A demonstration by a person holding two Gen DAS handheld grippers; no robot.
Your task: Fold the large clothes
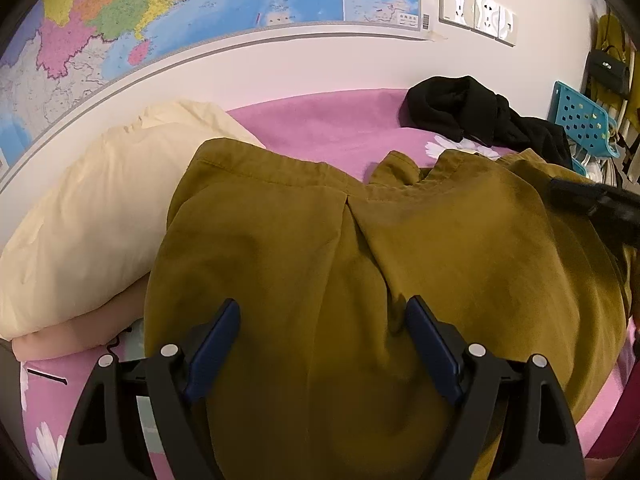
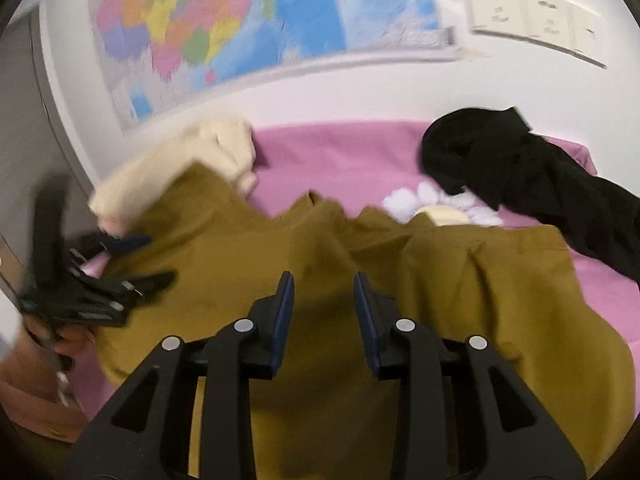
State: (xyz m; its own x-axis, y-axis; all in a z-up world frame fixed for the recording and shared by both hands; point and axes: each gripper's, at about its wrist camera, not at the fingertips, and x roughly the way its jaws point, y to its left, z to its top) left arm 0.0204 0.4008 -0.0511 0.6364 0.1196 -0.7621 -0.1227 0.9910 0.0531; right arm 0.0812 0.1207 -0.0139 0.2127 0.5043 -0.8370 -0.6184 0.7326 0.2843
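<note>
A large olive-brown shirt (image 1: 400,260) lies back-up on the pink bed sheet (image 1: 328,128), its collar (image 1: 400,164) toward the wall. My left gripper (image 1: 324,306) hovers over the shirt's lower left part, its jaws wide open and nothing pinched between the blue pads. In the right wrist view the shirt (image 2: 460,280) spreads under my right gripper (image 2: 324,280), whose jaws stand partly open with a clear gap and no cloth between them. The left gripper (image 2: 148,260) shows blurred at the shirt's left edge, held by a hand (image 2: 68,344). The right gripper's black body (image 1: 592,200) enters at the shirt's right shoulder.
A cream pillow (image 1: 100,220) lies left of the shirt, partly under its sleeve edge. A black garment (image 1: 460,112) is bunched at the far right of the bed. A blue perforated basket (image 1: 580,120) and hanging bags (image 1: 608,64) stand beyond. A map (image 1: 180,8) and sockets (image 1: 476,12) are on the wall.
</note>
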